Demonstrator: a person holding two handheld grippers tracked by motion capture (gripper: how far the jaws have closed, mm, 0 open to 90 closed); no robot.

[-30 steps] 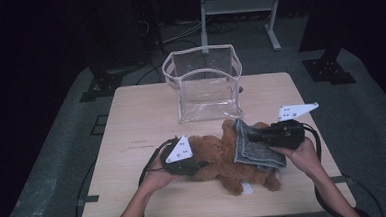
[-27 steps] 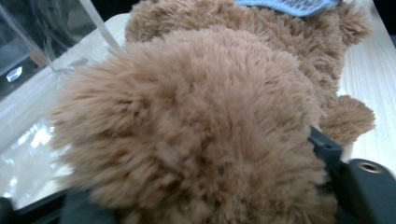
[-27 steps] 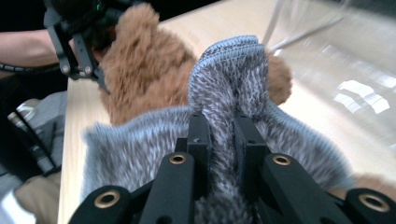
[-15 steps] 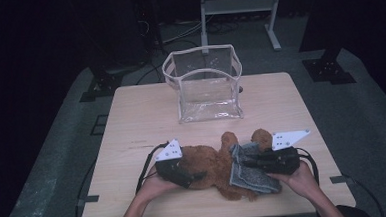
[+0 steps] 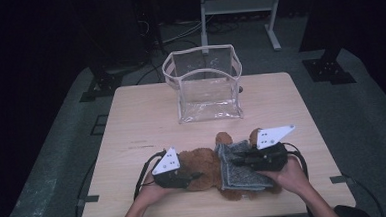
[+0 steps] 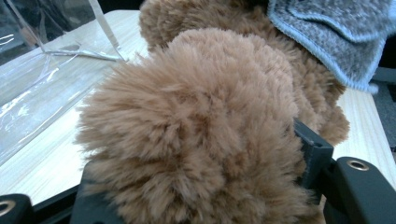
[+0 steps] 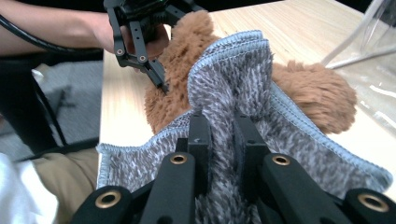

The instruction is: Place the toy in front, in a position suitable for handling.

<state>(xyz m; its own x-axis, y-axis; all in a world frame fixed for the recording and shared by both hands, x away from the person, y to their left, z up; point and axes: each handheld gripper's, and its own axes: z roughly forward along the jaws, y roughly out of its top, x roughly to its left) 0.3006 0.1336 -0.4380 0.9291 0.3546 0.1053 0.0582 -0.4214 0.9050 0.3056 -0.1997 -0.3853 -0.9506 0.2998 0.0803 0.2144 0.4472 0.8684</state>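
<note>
Holding the bear [image 5: 204, 165] firm on the desk [image 5: 142, 126] should help while the grey cloth [image 5: 239, 168] is drawn over it, so keep the pull slow and level. Left gripper [image 5: 184, 178]: its jaws have just been closing and now clench a fluffy brown limb. Right gripper [image 7: 219, 140]: jaws nearly together, pinching a fold of cloth. Both things lie near the front edge, the clear bag [image 5: 204, 83] well behind.
</note>
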